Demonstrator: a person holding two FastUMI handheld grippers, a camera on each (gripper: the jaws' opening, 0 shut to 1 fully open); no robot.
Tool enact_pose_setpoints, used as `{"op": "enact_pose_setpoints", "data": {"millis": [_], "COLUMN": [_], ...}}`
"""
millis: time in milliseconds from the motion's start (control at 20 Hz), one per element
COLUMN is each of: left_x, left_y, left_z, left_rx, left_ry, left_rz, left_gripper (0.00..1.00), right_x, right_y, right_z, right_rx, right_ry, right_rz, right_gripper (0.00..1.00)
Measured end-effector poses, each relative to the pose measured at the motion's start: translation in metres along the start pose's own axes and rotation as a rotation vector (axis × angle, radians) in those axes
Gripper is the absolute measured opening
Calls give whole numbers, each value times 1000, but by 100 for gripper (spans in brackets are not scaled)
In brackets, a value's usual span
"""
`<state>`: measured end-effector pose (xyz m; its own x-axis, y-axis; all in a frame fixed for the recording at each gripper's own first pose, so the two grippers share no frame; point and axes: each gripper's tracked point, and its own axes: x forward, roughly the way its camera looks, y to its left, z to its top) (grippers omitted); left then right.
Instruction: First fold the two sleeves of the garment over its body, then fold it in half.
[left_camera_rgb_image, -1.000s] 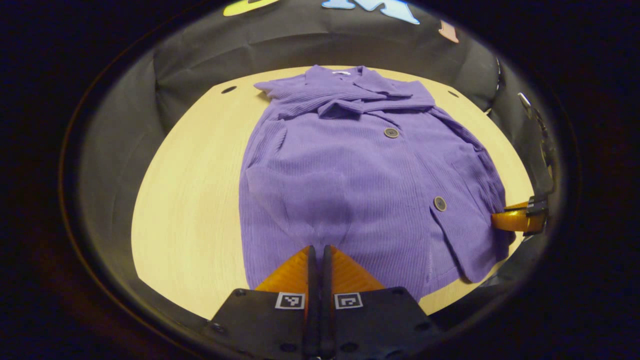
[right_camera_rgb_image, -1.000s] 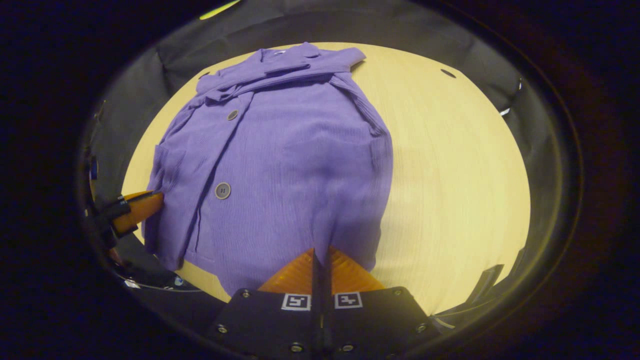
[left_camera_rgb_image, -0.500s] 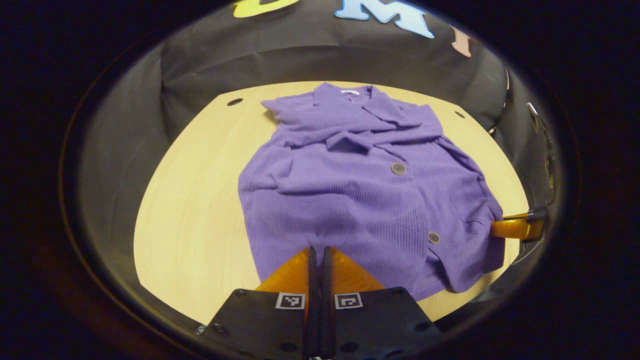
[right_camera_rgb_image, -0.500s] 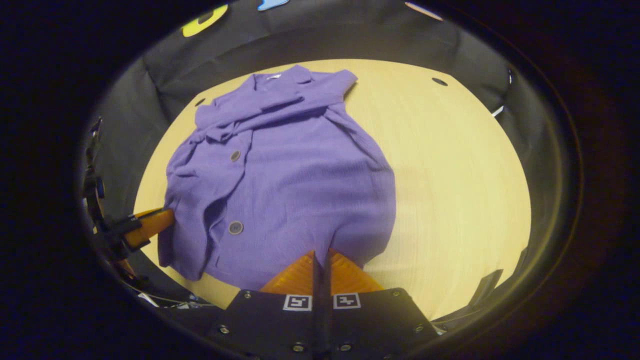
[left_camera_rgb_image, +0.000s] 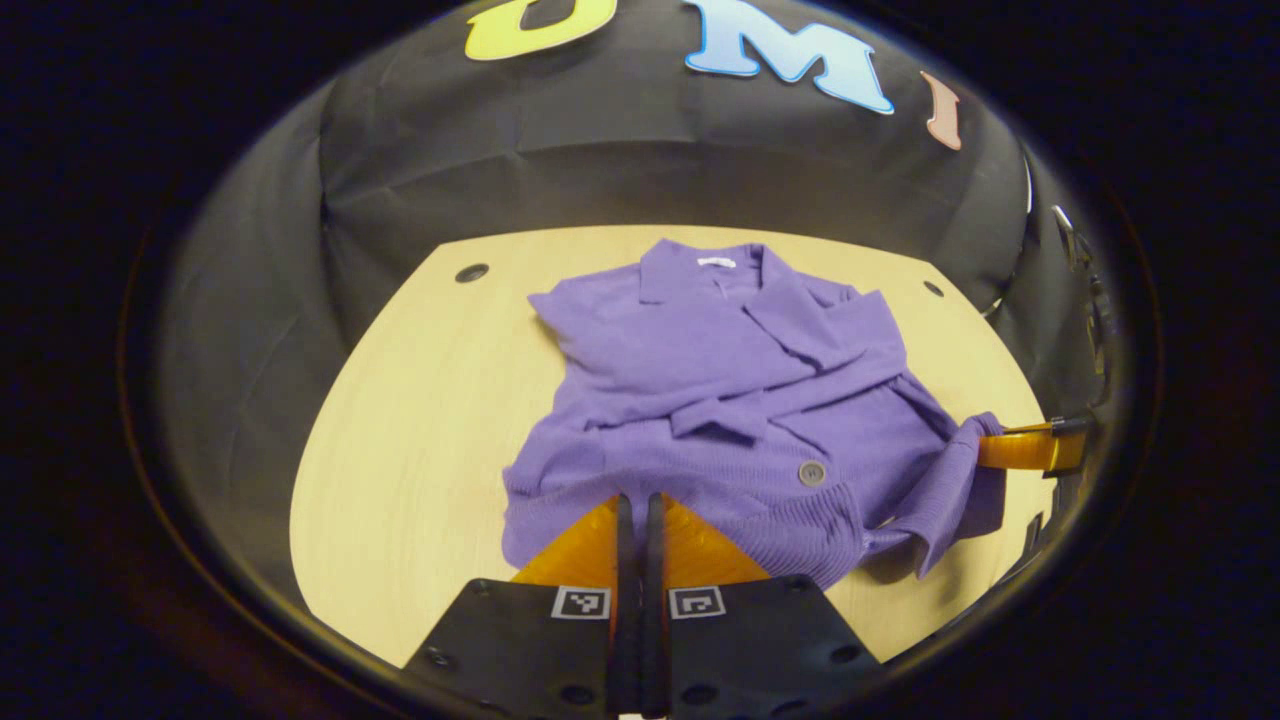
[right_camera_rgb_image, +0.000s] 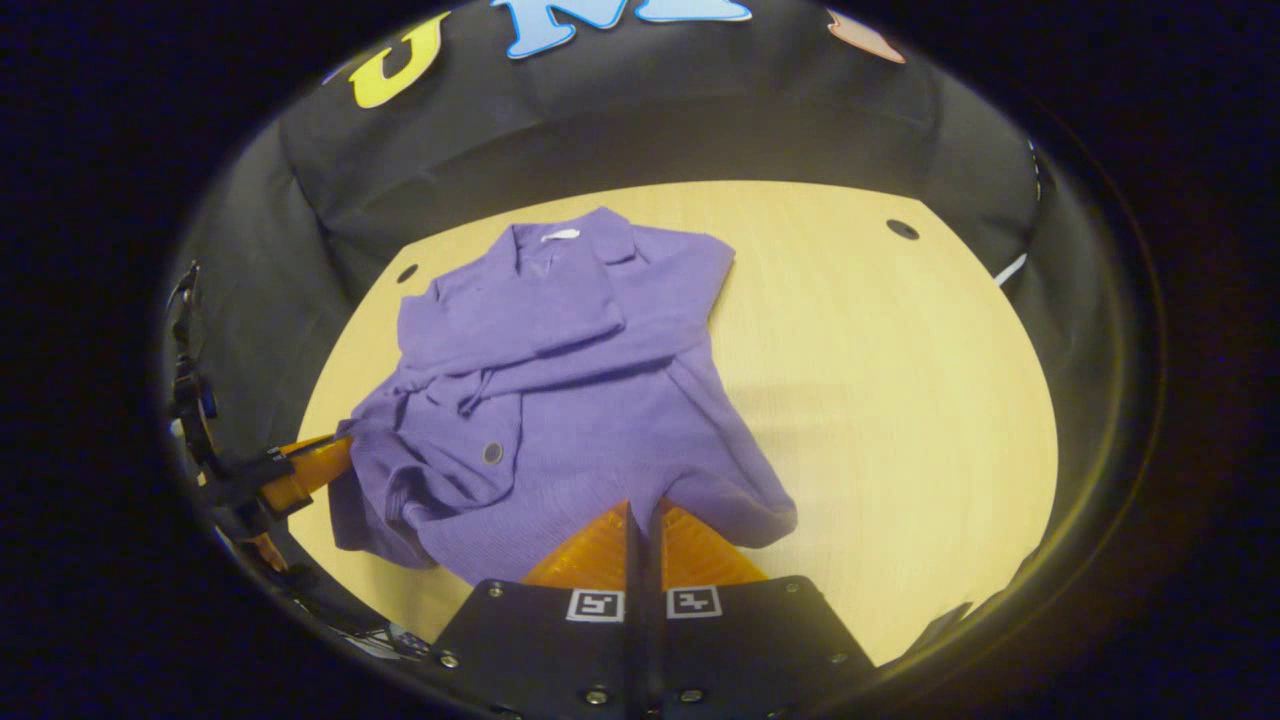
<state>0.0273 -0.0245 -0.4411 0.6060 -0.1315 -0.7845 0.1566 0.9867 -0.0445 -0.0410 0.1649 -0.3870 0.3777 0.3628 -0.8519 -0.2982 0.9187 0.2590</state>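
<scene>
A purple buttoned garment (left_camera_rgb_image: 720, 370) lies on the round wooden table (left_camera_rgb_image: 420, 400), collar at the far side, both sleeves (left_camera_rgb_image: 790, 385) folded across the chest. My left gripper (left_camera_rgb_image: 640, 505) is shut on the near hem, which is lifted and bunched. In the left gripper view the right gripper (left_camera_rgb_image: 1000, 450) holds the hem's other corner, cloth drooping under it. In the right gripper view my right gripper (right_camera_rgb_image: 640, 515) is shut on the hem of the garment (right_camera_rgb_image: 560, 340). The left gripper (right_camera_rgb_image: 325, 460) pinches the hem at the left there.
Bare table (right_camera_rgb_image: 880, 350) stretches to the right of the garment in the right gripper view. Small dark holes (left_camera_rgb_image: 471, 272) (right_camera_rgb_image: 902, 229) sit near the far rim. The black cloth wall (left_camera_rgb_image: 620, 170) rings the table closely. A cable (right_camera_rgb_image: 1010, 270) hangs at the right edge.
Both grippers have risen and moved toward the collar, carrying the hem. The lower half of the garment has left the table and bunched up, so less cloth lies spread out.
</scene>
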Motion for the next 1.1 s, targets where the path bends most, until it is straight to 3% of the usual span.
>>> {"op": "enact_pose_setpoints", "data": {"millis": [350, 750, 1100], "left_x": [34, 79, 131], "left_y": [4, -4, -6], "left_z": [77, 156, 190], "left_rx": [-29, 8, -9], "left_ry": [-78, -158, -174], "left_rz": [0, -9, 2], "left_gripper": [7, 7, 7], "right_x": [18, 54, 107], "right_y": [-4, -8, -13], "right_z": [83, 169, 206], "right_rx": [5, 52, 145], "right_ry": [-87, -186, -216], "right_rz": [4, 7, 1], "right_gripper": [1, 1, 1]}}
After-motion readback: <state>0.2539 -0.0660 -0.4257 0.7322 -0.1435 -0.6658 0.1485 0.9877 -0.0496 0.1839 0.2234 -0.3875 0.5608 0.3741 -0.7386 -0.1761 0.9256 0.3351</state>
